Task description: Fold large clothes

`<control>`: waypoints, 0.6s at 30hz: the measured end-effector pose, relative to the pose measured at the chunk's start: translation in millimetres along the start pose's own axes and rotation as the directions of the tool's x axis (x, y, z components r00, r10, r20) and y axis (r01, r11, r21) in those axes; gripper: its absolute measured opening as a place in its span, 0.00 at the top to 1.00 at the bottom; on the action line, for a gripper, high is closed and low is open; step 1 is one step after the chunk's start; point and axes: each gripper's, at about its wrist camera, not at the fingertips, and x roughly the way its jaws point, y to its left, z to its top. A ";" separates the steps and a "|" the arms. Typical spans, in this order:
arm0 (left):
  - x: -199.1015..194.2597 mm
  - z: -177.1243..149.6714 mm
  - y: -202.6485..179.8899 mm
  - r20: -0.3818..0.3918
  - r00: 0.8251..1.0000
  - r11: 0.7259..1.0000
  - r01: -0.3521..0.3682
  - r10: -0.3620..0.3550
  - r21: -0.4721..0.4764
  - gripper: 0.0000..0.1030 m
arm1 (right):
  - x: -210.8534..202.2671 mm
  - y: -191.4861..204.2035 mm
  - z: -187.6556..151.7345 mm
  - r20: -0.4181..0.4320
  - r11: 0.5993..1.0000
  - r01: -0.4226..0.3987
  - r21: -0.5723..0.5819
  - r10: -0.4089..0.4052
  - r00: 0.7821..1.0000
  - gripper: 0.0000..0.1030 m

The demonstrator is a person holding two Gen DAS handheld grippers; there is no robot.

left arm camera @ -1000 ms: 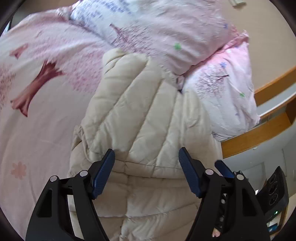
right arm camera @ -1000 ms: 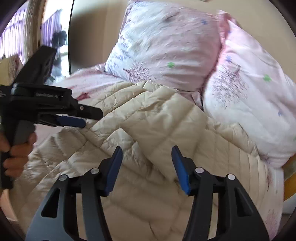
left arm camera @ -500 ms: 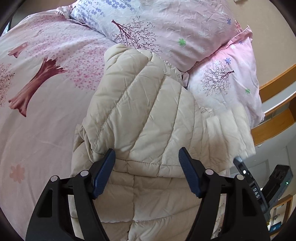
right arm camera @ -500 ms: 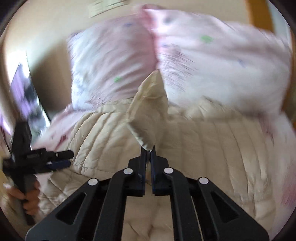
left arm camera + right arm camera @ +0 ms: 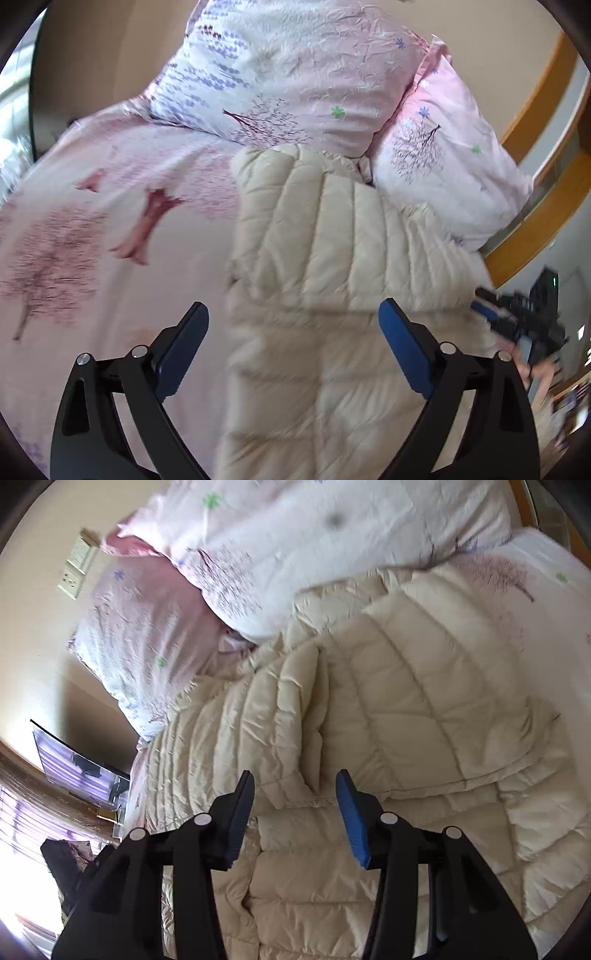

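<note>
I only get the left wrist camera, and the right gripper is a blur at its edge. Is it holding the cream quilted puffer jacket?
Observer: No. In the right wrist view the right gripper has its jaws opening, and the cream quilted puffer jacket lies beneath the gap, not pinched by either pad.
Operator: What sits straight ahead of that gap?
Observer: Only jacket: a rumpled ridge of fabric rises there and runs toward the pink floral pillows.
Operator: Anything on the wall behind those pillows?
Observer: A white socket plate, above the pillows.
</note>
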 end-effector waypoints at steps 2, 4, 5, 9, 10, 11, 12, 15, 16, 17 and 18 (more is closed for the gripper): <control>-7.3 -6.7 5.6 -0.007 1.000 0.999 -0.023 0.023 0.023 0.04 | 8.3 -3.1 0.7 -0.009 1.000 0.012 0.020 -0.011 1.000 0.60; -15.5 -14.1 12.5 -0.006 0.999 0.998 -0.051 0.052 0.043 0.04 | 13.9 -2.4 0.8 -0.024 1.000 -0.006 0.017 0.007 1.000 0.77; -19.4 -17.8 16.7 -0.003 0.998 0.997 -0.066 0.067 0.049 0.04 | 16.8 -0.2 1.0 -0.036 1.000 -0.023 0.005 0.023 0.999 0.87; -30.4 -32.4 31.4 0.012 0.998 0.997 -0.064 0.063 0.044 0.04 | 7.1 7.6 -1.9 0.021 0.999 -0.008 -0.036 0.009 1.000 0.95; -32.2 -36.5 35.0 0.013 0.998 0.997 -0.064 0.063 0.040 0.04 | 1.6 8.5 -2.9 0.043 0.999 -0.004 -0.040 0.005 0.999 0.95; -32.8 -40.2 38.4 0.010 0.998 0.997 -0.063 0.063 0.036 0.04 | -0.2 8.1 -3.4 0.048 0.999 0.000 -0.040 0.002 0.999 0.95; -32.3 -42.9 41.1 0.004 0.998 0.997 -0.065 0.065 0.033 0.04 | -1.0 7.2 -3.7 0.048 0.999 0.007 -0.040 -0.005 0.999 0.95; -29.3 -52.6 47.5 -0.023 0.998 0.998 -0.059 0.060 0.023 0.04 | 5.0 1.5 -5.1 0.023 0.999 0.043 -0.025 -0.043 0.999 0.95; -28.5 -54.4 47.6 -0.030 0.998 0.998 -0.053 0.054 0.025 0.04 | 8.3 -1.6 -5.5 0.013 0.998 0.055 -0.016 -0.055 0.998 0.95; -27.9 -56.4 47.5 -0.034 0.998 0.998 -0.049 0.050 0.031 0.04 | 12.4 -3.8 -4.9 0.006 0.998 0.064 -0.010 -0.064 0.998 0.95; -27.8 -59.2 46.1 -0.035 0.998 0.998 -0.050 0.052 0.044 0.04 | 15.0 -5.7 -5.4 0.001 0.997 0.072 -0.006 -0.072 0.997 0.95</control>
